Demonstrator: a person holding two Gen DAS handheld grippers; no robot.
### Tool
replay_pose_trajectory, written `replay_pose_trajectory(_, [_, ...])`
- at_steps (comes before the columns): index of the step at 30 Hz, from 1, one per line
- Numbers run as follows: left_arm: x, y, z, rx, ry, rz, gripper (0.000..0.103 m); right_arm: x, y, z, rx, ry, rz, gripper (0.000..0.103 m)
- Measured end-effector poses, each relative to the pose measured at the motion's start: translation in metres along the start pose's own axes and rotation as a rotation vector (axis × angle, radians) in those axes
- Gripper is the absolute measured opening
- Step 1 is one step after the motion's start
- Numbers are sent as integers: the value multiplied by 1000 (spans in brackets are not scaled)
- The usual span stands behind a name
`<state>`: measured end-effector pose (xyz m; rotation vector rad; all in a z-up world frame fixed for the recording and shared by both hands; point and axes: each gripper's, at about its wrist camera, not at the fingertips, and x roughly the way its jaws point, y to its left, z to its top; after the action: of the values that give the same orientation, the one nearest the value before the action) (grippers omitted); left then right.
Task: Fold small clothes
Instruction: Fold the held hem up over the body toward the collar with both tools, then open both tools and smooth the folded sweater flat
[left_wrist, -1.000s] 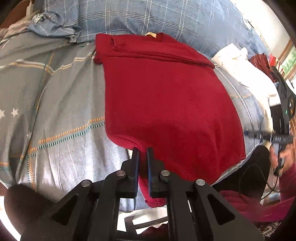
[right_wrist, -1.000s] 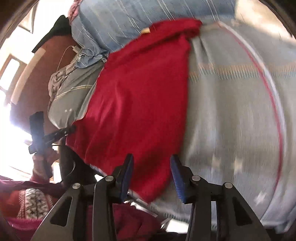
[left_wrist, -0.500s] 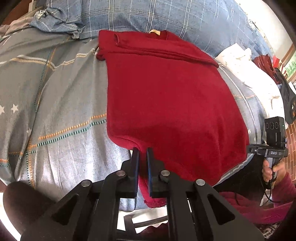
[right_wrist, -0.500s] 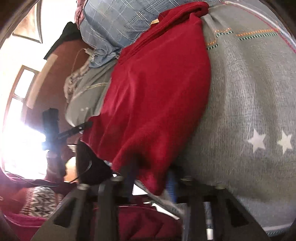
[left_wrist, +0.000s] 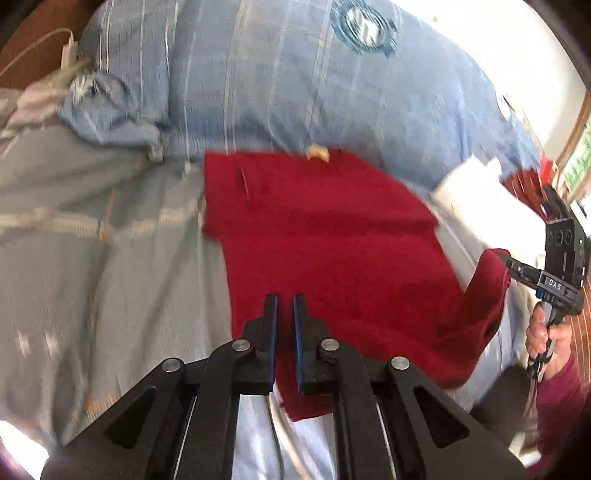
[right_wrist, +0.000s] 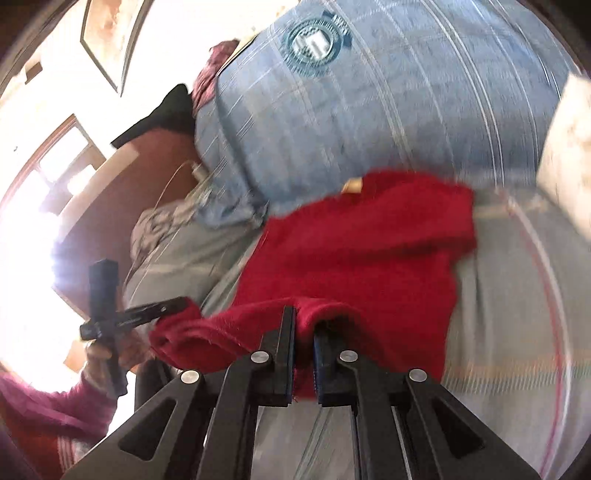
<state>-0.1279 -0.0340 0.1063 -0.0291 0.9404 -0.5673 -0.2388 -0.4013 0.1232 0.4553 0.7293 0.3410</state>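
A red garment (left_wrist: 332, 251) lies on a grey patterned bedsheet (left_wrist: 92, 266), its collar tag toward the far pillow. My left gripper (left_wrist: 285, 302) is shut on the near hem at the left corner and holds it lifted. My right gripper (right_wrist: 303, 317) is shut on the other hem corner of the red garment (right_wrist: 362, 251), also lifted. In the left wrist view the right gripper (left_wrist: 517, 267) shows at the right edge with the cloth hanging from it. In the right wrist view the left gripper (right_wrist: 173, 304) shows at the left, holding its corner.
A large blue checked pillow (left_wrist: 295, 81) lies behind the garment. White cloth (left_wrist: 476, 192) and other red clothes (left_wrist: 524, 181) sit at the far right. A brown headboard (right_wrist: 122, 206) and bright window (right_wrist: 59, 173) stand at the left. The bed's near edge is just below the grippers.
The right gripper has shut on the hem corner. Both grippers have lifted the near hem and carried it up and forward toward the collar; the views are motion blurred.
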Motion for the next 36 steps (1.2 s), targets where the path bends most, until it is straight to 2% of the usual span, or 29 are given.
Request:
replay_pose_trajectory(4, [22, 16, 39, -37, -50, 18, 6, 30, -17, 42, -6, -46, -52, 7])
replay_pose_trajectory(7, [43, 29, 66, -64, -81, 67, 5, 51, -31, 66, 3, -44, -91, 7])
replay_pose_trajectory(8, [50, 33, 73, -72, -87, 84, 0, 57, -37, 73, 12, -42, -98, 7])
replay_pose_trajectory(10, [64, 40, 89, -80, -97, 126, 0, 72, -47, 87, 35, -31, -107, 7])
replay_pose_trajectory(15, [91, 53, 110, -96, -77, 162, 0, 103, -64, 108, 61, -23, -120, 7])
replay_pose_trajectory(20, [90, 57, 107, -117, -70, 97, 1, 118, -73, 118, 81, -27, -113, 7])
replay_pose_trajectory(22, [88, 56, 102, -109, -62, 81, 15, 121, -73, 118, 71, -14, -120, 7])
replay_pose_trajectory(24, [90, 55, 96, -107, -35, 49, 68, 120, -73, 117, 73, -11, -116, 7])
replay_pose_trajectory(25, [89, 57, 90, -117, -34, 24, 69, 117, -74, 116, 79, -15, -109, 7])
replay_pose_trajectory(27, [90, 59, 83, -117, -30, 14, 69, 110, -72, 113, 78, -24, -95, 7])
replay_pose_trajectory(31, [112, 53, 71, -43, 65, 48, 69, 106, -67, 110, 54, -8, -105, 7])
replay_pose_trajectory(32, [117, 51, 68, -28, 84, 55, 60, 105, -66, 109, 53, -4, -109, 7])
replay_pose_trajectory(33, [123, 49, 66, -11, 103, 60, 35, 105, -67, 108, 56, -5, -110, 7])
replay_pose_trajectory(34, [130, 47, 64, 1, 127, 62, 24, 105, -68, 108, 64, -7, -108, 7])
replay_pose_trajectory(35, [132, 47, 64, 0, 130, 70, 23, 104, -69, 107, 71, -9, -104, 7])
replay_pose_trajectory(36, [131, 48, 64, -7, 122, 66, 17, 104, -69, 107, 74, -9, -102, 7])
